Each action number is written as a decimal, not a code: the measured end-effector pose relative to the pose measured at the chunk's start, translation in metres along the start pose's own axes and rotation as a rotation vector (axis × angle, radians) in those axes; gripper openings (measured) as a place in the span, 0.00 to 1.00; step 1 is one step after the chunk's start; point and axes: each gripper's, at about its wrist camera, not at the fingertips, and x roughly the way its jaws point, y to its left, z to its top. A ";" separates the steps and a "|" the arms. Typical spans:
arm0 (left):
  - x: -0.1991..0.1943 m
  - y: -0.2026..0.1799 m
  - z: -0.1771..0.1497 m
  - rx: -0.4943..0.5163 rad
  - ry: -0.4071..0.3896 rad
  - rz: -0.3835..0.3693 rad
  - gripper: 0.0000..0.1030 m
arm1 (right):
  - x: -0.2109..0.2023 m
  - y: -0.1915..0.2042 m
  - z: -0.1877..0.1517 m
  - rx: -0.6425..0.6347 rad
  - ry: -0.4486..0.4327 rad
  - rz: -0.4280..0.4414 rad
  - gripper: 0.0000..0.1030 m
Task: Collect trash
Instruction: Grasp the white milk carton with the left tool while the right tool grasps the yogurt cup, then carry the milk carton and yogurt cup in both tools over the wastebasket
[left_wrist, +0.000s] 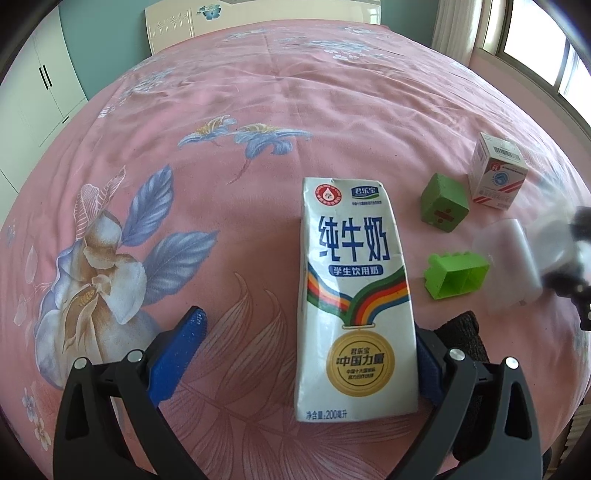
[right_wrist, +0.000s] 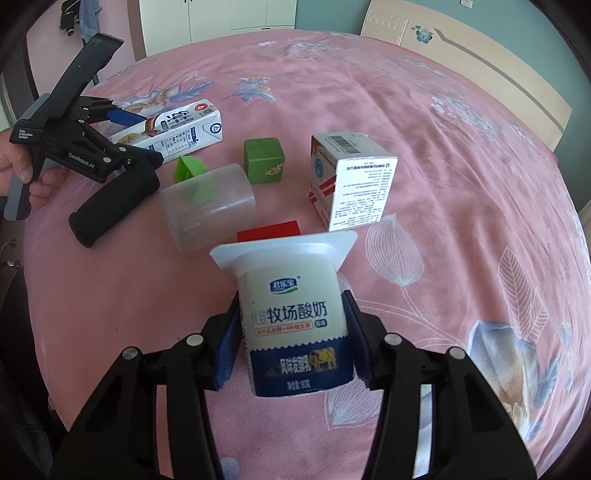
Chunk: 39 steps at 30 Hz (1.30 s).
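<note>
Bright daylight, sharp centers, heavy fisheye warp

Both views were well lit, mostly from the window (left_wrist: 546, 48) at the upper right of the left wrist view, which was totally blown out to white. Shadows on the pink bedspread (left_wrist: 295, 110) were soft and faint. Edges curved hard and faded into a black vignette in the corners. The translucent cup (left_wrist: 513, 266) and whatever was at the right edge beside it smeared with motion blur; everything in the right wrist view stayed crisp.
</note>
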 end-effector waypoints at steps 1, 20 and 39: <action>0.000 0.000 0.001 0.002 0.001 -0.001 0.95 | 0.000 -0.001 0.000 0.005 0.001 -0.002 0.50; -0.015 -0.004 -0.009 0.045 0.005 0.012 0.49 | -0.015 0.009 -0.011 0.018 0.009 0.037 0.48; -0.079 -0.011 -0.075 0.047 -0.081 0.044 0.49 | -0.066 0.064 -0.046 0.101 -0.084 0.001 0.48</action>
